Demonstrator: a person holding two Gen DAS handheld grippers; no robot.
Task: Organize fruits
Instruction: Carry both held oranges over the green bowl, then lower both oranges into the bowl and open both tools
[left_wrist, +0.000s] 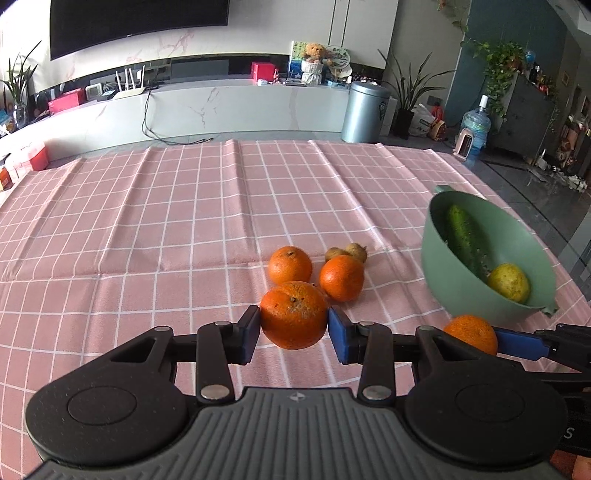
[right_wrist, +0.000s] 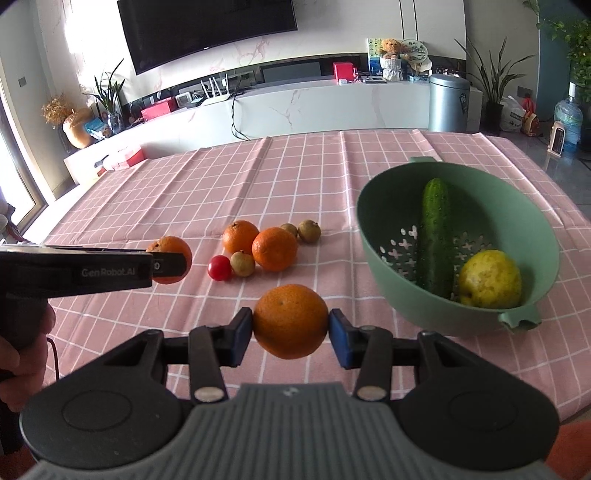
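Note:
My left gripper is shut on an orange, held above the pink checked cloth; from the right wrist view the same orange shows at the left, half hidden behind the left gripper's finger. My right gripper is shut on a second orange, which also shows low right in the left wrist view. Two more oranges lie on the cloth with a cherry tomato and three small brown fruits. The green colander at the right holds a cucumber and a yellow fruit.
The pink checked tablecloth covers the table, bare on its left and far parts. A hand grips the left tool's handle at the left edge. Beyond the table stand a white media bench, a metal bin and potted plants.

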